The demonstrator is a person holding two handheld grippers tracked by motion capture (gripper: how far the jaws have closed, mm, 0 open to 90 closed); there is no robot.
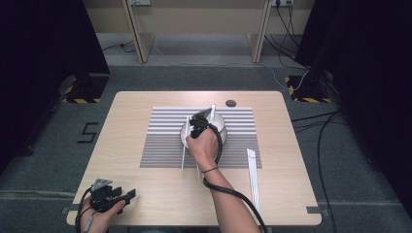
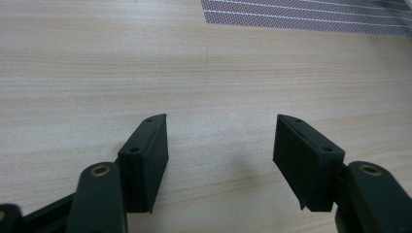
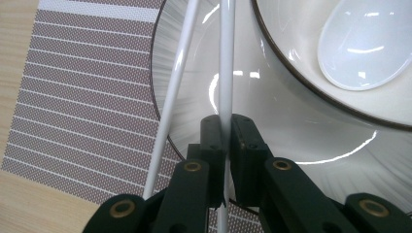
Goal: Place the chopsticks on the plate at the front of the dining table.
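with the right gripper (image 3: 224, 133) clenched on 1 white chopstick (image 3: 226, 58) over the plate (image 3: 194, 97) beside the bowl (image 3: 311, 77), lower it parallel to the second chopstick (image 3: 176, 92), while the left gripper (image 2: 221, 155) rests released on the table (image 2: 97, 73).

You have a light wooden table (image 1: 145, 194) with a grey-and-white striped placemat (image 1: 165, 145) laid across its middle. On the mat sits a white plate (image 3: 291, 141) carrying a dark-rimmed bowl (image 3: 301, 43). A set of white chopsticks (image 1: 252, 177) lies at the mat's right edge, running off onto the bare wood. A small dark round fitting (image 1: 231, 103) sits in the tabletop near its far edge.
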